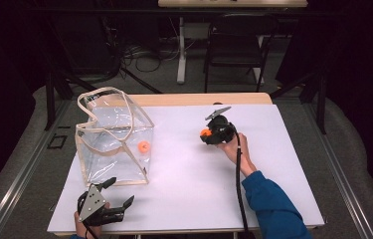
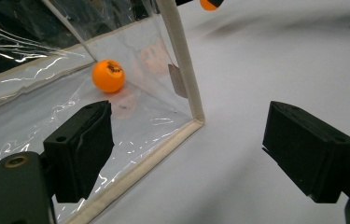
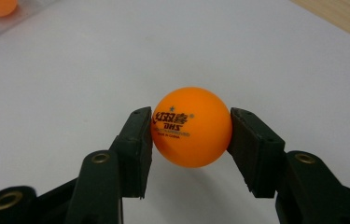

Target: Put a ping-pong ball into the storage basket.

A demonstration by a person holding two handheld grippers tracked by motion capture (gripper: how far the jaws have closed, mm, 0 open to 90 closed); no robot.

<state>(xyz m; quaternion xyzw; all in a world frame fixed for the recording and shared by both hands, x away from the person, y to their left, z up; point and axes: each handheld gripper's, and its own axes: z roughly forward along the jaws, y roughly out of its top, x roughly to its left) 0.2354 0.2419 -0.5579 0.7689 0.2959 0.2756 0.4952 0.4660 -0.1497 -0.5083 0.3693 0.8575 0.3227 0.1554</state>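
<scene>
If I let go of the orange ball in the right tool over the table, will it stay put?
Probably not. The held ball is a smooth sphere on a flat white table, so it would likely roll. It looks like a light, hollow table-tennis ball, apt to bounce. The right tool grips it only at two side points, so it may slip; the clear bag would contain it.

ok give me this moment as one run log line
right tool: shut on orange ball, above white table | left tool: open, beside clear bag | bag holds second orange ball
</scene>
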